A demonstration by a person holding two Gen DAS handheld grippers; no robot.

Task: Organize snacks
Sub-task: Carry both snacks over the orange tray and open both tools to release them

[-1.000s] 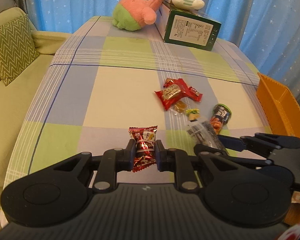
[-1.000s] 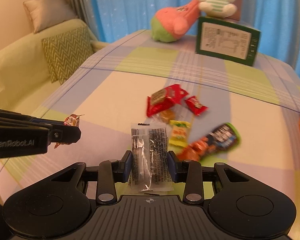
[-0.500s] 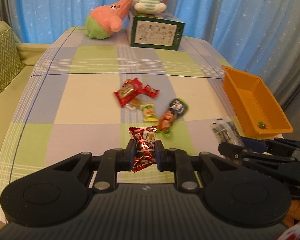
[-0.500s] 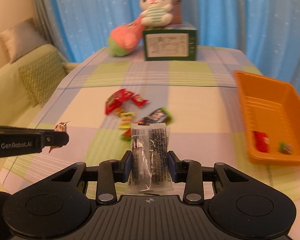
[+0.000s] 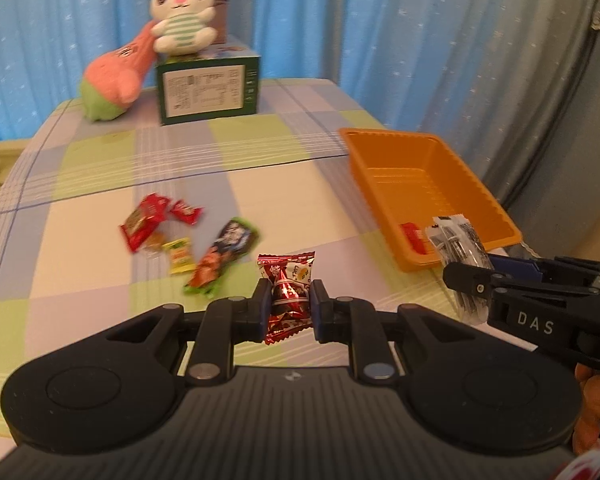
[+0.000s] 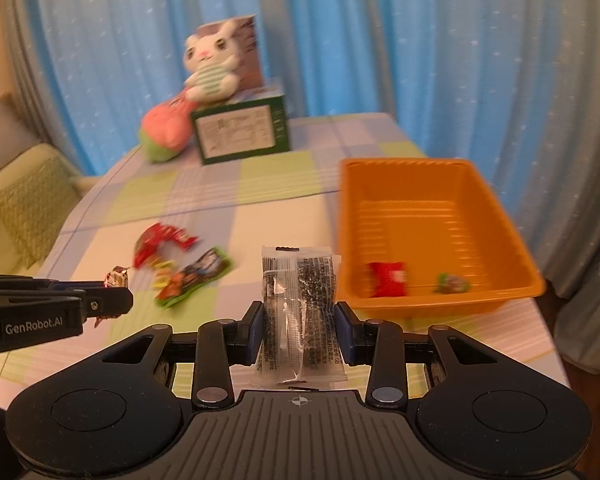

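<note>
Over the table edge: both grippers are held above the near side of a checked tablecloth (image 5: 100, 184), each with a snack pinched between its fingers.
Left gripper (image 5: 289, 312): clenched on a red candy packet (image 5: 290, 294), which stands upright between the blue finger pads; in the right wrist view the same tool enters from the left with the packet (image 6: 115, 280) at its tip.
Right gripper (image 6: 299, 326): clamped on a clear packet with black contents (image 6: 299, 312), held upright, its top edge above the fingers; in the left wrist view this packet (image 5: 458, 256) shows in front of the near corner of the tray.
Orange tray (image 6: 496, 216): sits on the right side of the table, just ahead of the right gripper.
Inside the tray: a small red packet (image 6: 388, 280) and a small green-wrapped sweet (image 6: 452, 283), both near the front wall and apart from each other.
Loose snacks on the cloth: a red bag (image 5: 142, 222), a small red wrapper (image 5: 186, 213), a yellow-green sweet (image 5: 179, 255) and a long dark-and-orange pouch (image 5: 224, 254), clustered together left of the tray and well apart from it.
Far end of the table: a green box (image 5: 208, 90) with a white bunny toy (image 5: 182, 20) on top and a pink-and-green plush (image 5: 114, 80) leaning beside it.
Background: blue curtains (image 6: 420, 40); a green sofa with a patterned cushion (image 6: 28, 216) to the left.
</note>
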